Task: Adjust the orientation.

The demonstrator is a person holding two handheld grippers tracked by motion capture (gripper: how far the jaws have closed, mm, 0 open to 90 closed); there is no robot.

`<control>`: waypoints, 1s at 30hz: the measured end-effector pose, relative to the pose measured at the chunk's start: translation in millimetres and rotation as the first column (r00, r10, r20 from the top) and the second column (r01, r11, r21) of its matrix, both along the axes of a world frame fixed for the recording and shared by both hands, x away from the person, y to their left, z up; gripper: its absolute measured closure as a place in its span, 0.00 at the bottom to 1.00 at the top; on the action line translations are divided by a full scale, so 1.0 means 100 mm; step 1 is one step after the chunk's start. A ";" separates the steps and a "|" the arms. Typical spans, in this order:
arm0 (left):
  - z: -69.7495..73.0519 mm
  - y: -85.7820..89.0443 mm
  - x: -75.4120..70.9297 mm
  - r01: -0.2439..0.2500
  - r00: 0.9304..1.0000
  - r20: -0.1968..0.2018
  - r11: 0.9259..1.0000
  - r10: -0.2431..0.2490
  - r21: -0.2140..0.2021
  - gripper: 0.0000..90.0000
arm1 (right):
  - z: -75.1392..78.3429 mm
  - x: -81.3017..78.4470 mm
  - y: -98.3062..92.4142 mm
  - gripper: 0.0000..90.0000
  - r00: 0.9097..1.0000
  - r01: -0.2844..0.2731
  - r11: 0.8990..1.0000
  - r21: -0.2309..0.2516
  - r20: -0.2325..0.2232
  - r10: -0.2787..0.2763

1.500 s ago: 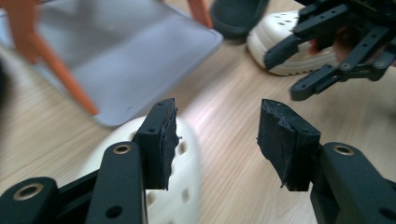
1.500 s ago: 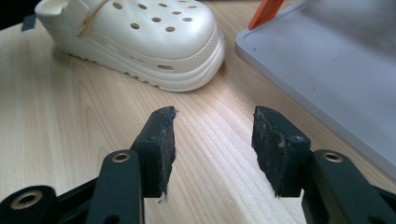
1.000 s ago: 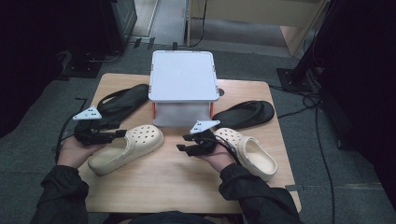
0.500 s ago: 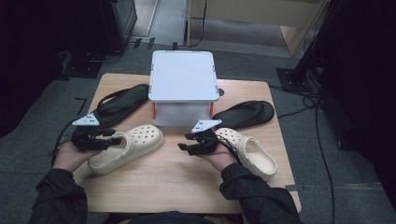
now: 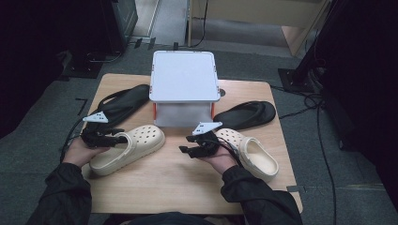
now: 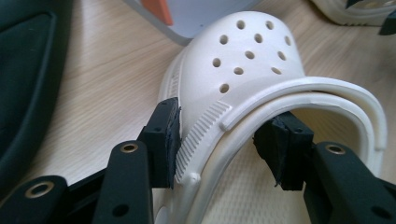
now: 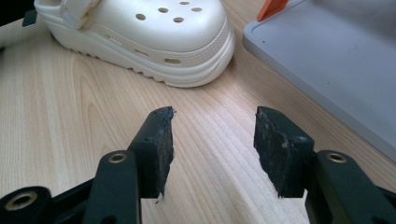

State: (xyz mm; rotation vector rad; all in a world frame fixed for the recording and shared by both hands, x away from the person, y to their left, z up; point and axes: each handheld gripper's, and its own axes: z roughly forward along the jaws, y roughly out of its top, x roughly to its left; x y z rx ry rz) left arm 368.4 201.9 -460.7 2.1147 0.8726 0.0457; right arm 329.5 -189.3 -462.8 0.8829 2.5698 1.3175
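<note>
**Left gripper set to pinch the wall of the near clog**

The left gripper (image 5: 112, 138) has its jaws on either side of the side wall of the cream clog (image 5: 129, 147) that lies on the left half of the table (image 5: 178, 187), toe towards the white box (image 5: 184, 77). In the left gripper view one pad (image 6: 166, 140) sits against the ribbed outer side, and the other pad (image 6: 282, 149) is inside the shoe under the rim; whether that inner pad already presses the wall cannot be told, so the grip looks set up, not proven firm

The right gripper (image 5: 187, 145) hangs wide and empty over bare wood near the middle of the table, between the two clogs, with the second clog (image 5: 251, 152) just beside that hand

To do this step well, I would close the left jaws squarely across the wall, low enough to catch the thick rim and not just the soft edge, then lift slowly. The shoe will likely sag toe-down from a side grip, so keep it level and clear of the black sandal (image 5: 119, 105) beside it
</note>
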 end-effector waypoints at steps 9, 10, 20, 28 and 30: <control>0.05 -0.28 -0.01 0.105 0.994 -0.011 0.994 -0.105 -0.018 0.65 | 0.00 -0.06 -0.06 0.53 1.000 0.022 1.000 0.005 -0.002 -0.022; 0.05 -0.32 -0.01 0.122 0.992 -0.016 0.992 -0.122 -0.021 0.65 | 0.00 -0.06 -0.06 0.54 1.000 0.023 1.000 0.009 -0.001 -0.023; 0.07 -0.57 -0.05 0.205 0.976 -0.055 0.976 -0.209 -0.078 0.66 | -0.01 -0.09 -0.06 0.54 1.000 0.027 1.000 0.015 -0.001 -0.027; 0.08 -0.65 -0.06 0.186 0.979 -0.066 0.975 -0.194 -0.119 0.64 | 0.03 -0.12 -0.01 0.54 1.000 0.025 0.999 0.042 0.009 -0.025; 0.10 -0.62 -0.04 0.162 0.982 -0.078 0.975 -0.175 -0.150 0.64 | 0.05 -0.13 0.01 0.54 1.000 0.026 0.998 0.055 0.013 -0.027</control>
